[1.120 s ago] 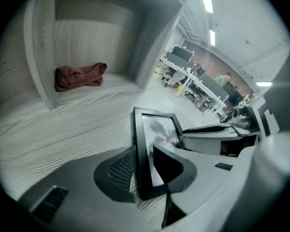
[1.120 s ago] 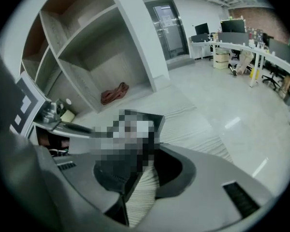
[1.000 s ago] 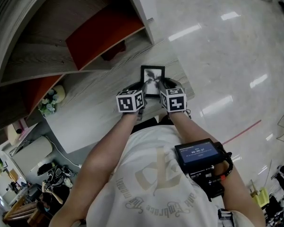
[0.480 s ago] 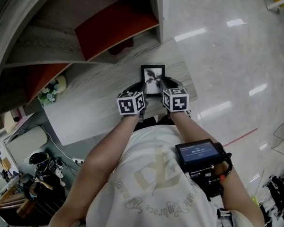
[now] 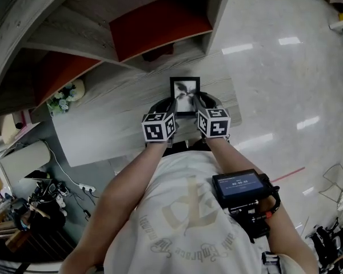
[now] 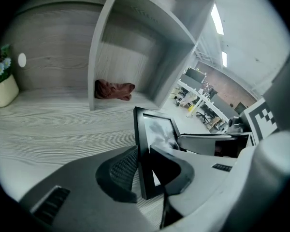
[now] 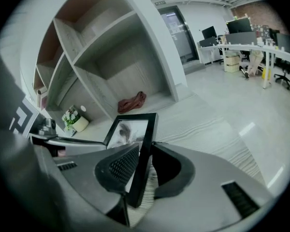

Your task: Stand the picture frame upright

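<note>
The black picture frame [image 5: 184,95] with a grey print stands tilted up off the grey wood table [image 5: 103,133], held by its two side edges. My left gripper [image 5: 170,104] has just been closing and is shut on the frame's left edge [image 6: 144,149]; its pads [image 6: 122,170] press on the moulding. My right gripper [image 5: 199,103] has also just been closing and is shut on the frame's right edge [image 7: 144,144]. In the right gripper view the picture frame's lower corner sits between the jaws, close above the tabletop.
A shelf unit with red panels [image 5: 160,24] rises behind the table. A red-brown cloth [image 6: 114,89] lies in its lower compartment. A small pot of flowers [image 5: 66,97] stands at the far left. The table's right edge [image 5: 235,104] drops to a glossy floor.
Both grippers stay at the frame's two sides and have carried it slightly up and toward the shelf. The head view has swung, so more of the shelf shows.
</note>
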A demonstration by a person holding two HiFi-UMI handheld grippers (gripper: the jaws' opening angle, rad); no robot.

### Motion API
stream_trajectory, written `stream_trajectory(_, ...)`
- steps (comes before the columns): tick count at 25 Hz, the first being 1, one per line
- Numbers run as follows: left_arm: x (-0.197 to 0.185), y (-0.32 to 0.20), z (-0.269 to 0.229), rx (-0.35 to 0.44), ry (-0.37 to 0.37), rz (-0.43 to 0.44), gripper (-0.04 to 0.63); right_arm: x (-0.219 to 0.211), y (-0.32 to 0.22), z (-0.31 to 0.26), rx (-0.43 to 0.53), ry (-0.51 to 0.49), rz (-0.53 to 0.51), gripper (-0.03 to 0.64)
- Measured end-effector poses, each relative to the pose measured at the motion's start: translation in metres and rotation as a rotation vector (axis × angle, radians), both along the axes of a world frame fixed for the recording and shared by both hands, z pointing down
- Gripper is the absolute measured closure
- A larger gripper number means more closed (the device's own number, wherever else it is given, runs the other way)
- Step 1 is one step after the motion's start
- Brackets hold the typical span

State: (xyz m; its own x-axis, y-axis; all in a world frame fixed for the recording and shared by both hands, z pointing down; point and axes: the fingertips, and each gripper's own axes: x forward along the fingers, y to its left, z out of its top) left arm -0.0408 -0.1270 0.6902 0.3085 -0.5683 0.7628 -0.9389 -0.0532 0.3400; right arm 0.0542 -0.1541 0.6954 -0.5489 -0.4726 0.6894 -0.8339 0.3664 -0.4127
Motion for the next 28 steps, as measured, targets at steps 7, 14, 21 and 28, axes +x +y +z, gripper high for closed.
stream_trajectory(7, -0.020, 0.007, -0.015, 0.047, -0.007, -0.037, 0.509, -0.022, 0.000, -0.017, 0.051, -0.025, -0.046, 0.526)
stream_trajectory(14, -0.043, 0.010, -0.028, 0.093, -0.029, -0.079, 0.508, -0.048, -0.003, -0.032, 0.098, -0.034, -0.112, 0.526)
stream_trajectory(21, -0.069, 0.015, -0.035, 0.120, -0.042, -0.131, 0.509, -0.076, -0.002, -0.042, 0.134, -0.045, -0.172, 0.531)
stream_trajectory(28, -0.091, 0.022, -0.044, 0.145, -0.060, -0.177, 0.509, -0.101, -0.002, -0.055, 0.174, -0.082, -0.214, 0.531)
